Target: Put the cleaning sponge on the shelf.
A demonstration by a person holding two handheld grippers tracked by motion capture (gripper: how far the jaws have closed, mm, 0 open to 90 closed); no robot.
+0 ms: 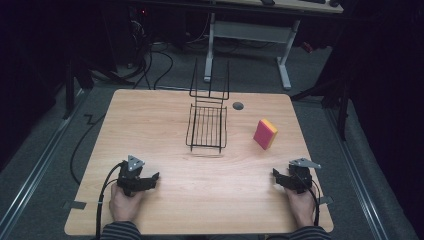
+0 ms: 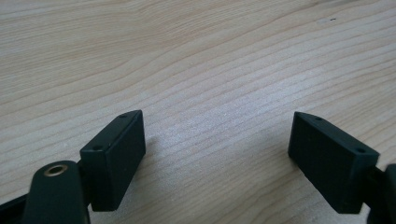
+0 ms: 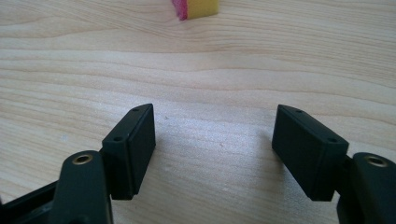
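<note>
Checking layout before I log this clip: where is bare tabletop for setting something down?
The wooden table is bare left of the black wire rack, and across the front between the left gripper and right gripper. A narrower strip lies between the rack and the pink-and-yellow sponge. Nowhere looks crowded; the rack fills the far centre.

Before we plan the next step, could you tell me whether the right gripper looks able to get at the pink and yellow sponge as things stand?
Probably yes. The right gripper is open, and only bare table lies between it and the sponge. The wire rack stands off to the left.
</note>
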